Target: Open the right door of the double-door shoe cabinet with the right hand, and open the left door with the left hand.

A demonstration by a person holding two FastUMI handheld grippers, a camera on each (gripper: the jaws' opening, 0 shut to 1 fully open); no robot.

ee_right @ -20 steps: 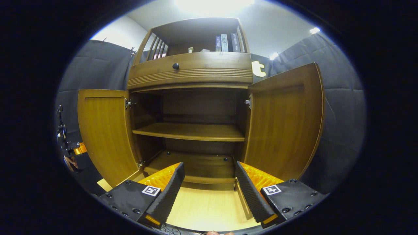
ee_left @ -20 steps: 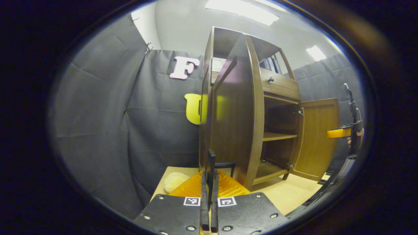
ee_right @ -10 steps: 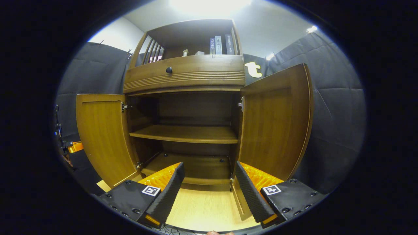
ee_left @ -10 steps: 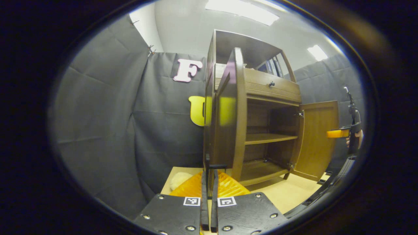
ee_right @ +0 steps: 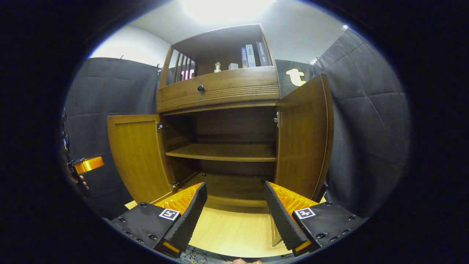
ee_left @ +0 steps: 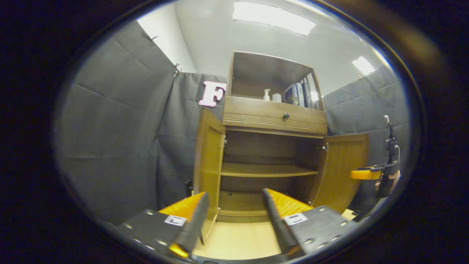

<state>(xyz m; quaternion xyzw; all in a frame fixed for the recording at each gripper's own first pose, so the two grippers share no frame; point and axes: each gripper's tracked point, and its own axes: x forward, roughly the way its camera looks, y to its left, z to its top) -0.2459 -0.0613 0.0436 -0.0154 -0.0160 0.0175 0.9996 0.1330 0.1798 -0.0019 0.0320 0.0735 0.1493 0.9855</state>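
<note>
Left gripper (ee_left: 234,216) jaws now spread, right gripper (ee_right: 234,212) too, two doors (both open)

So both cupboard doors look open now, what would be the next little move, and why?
Probably just draw both grippers back a little. The left wooden door and the right wooden door of the brown wooden shoe cabinet both stand swung out, baring the shelf. The left gripper and the right gripper are open and hold nothing, so little seems left to do.
</note>
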